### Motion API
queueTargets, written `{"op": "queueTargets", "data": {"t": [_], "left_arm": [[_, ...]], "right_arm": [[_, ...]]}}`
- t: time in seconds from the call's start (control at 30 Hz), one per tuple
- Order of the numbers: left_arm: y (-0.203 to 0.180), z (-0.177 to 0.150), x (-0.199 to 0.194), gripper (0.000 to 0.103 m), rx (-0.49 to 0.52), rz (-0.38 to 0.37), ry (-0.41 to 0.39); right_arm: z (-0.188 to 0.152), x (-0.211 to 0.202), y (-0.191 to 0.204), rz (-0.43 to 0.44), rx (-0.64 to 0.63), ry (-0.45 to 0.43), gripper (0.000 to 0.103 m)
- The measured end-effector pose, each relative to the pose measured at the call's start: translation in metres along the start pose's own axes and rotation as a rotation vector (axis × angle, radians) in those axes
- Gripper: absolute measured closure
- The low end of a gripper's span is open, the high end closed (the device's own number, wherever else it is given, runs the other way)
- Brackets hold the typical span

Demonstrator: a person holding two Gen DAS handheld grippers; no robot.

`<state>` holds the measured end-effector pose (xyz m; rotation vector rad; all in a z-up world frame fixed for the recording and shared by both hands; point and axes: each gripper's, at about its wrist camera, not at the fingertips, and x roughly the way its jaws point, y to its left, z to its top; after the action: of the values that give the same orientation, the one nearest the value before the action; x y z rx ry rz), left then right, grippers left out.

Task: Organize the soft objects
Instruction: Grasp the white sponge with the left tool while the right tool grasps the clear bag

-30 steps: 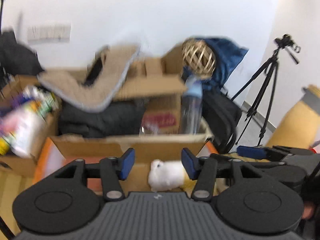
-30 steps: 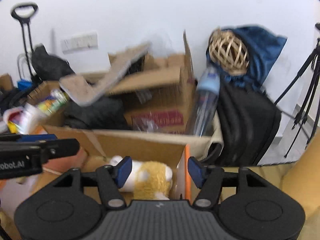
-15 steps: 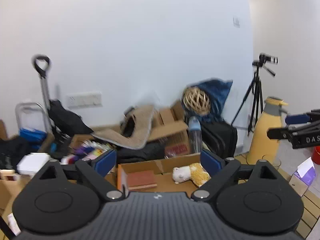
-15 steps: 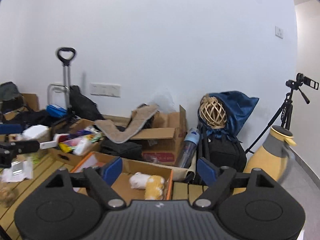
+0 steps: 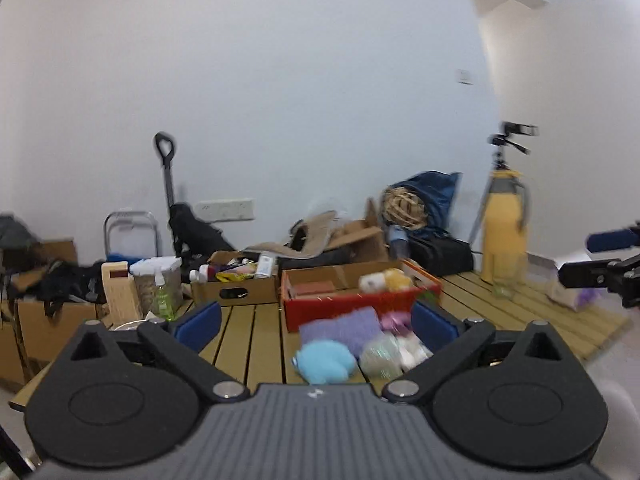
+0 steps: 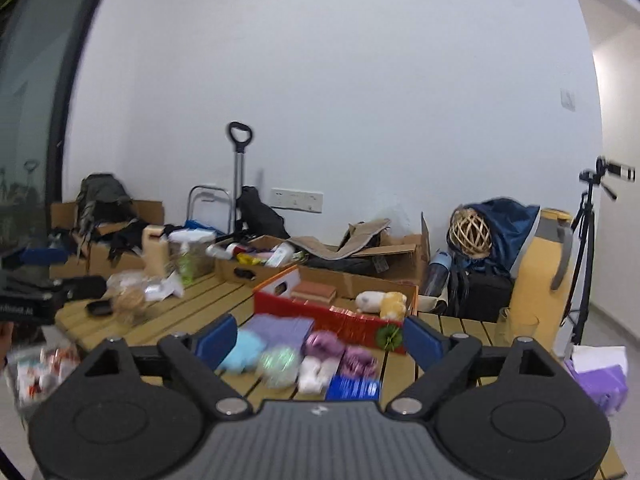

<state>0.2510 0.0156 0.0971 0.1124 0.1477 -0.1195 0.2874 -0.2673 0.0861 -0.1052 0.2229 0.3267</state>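
Note:
A white-and-yellow plush toy [image 5: 384, 280] [image 6: 380, 302] lies in the red-fronted cardboard box [image 5: 352, 306] [image 6: 320, 314] on the slatted wooden table [image 5: 240, 340]. In front of the box sits a pile of soft things: a light blue plush [image 5: 324, 362] [image 6: 244, 354], a purple cloth [image 5: 340, 330] [image 6: 280, 328], a greenish ball [image 6: 280, 362] and pink yarn [image 6: 324, 344]. My left gripper [image 5: 316, 322] and right gripper [image 6: 320, 340] hover well back from the pile. Both sets of jaws are wide and still opening, with nothing between them.
Behind the table are open cardboard boxes [image 6: 256, 266] with bottles, a trolley handle [image 6: 240, 136], a wicker ball [image 6: 470, 234], a yellow jug [image 6: 540, 276] and a tripod [image 6: 588, 216]. A purple tissue box [image 6: 596, 376] sits at the right, and packets [image 6: 128, 300] lie on the table's left.
Both grippers have pulled far back from the box, leaving the plush toy inside it. Their jaws have widened. The pile of soft things has come into view.

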Motion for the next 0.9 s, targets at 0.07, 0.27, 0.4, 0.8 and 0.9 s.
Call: {"op": "queueTargets", "data": {"t": [0.07,0.27,0.4,0.8,0.9], "left_arm": [[-0.004,-0.006,-0.016,0.000,0.020,0.002,-0.007],[0.000,-0.004,-0.018,0.000,-0.009,-0.008,-0.018],[-0.006,-0.017,0.008,0.000,-0.018,-0.036,0.051],[-0.020,-0.054,0.139,0.007,-0.052,-0.077,0.237],[-0.014,-0.059,0.171,0.018,-0.053,-0.053,0.270]], "right_arm": [[-0.015,-0.023,0.008,0.027,0.013,0.021,0.011],[-0.025,-0.025,0.008,0.002,0.025,0.065,0.011],[-0.041,-0.001,0.000,-0.007,0.065,0.116,0.011],[-0.083,0.110,-0.022,0.029,0.182,0.270,0.020],[-0.078,0.140,-0.022,0.046,0.178,0.268,0.027]]}}
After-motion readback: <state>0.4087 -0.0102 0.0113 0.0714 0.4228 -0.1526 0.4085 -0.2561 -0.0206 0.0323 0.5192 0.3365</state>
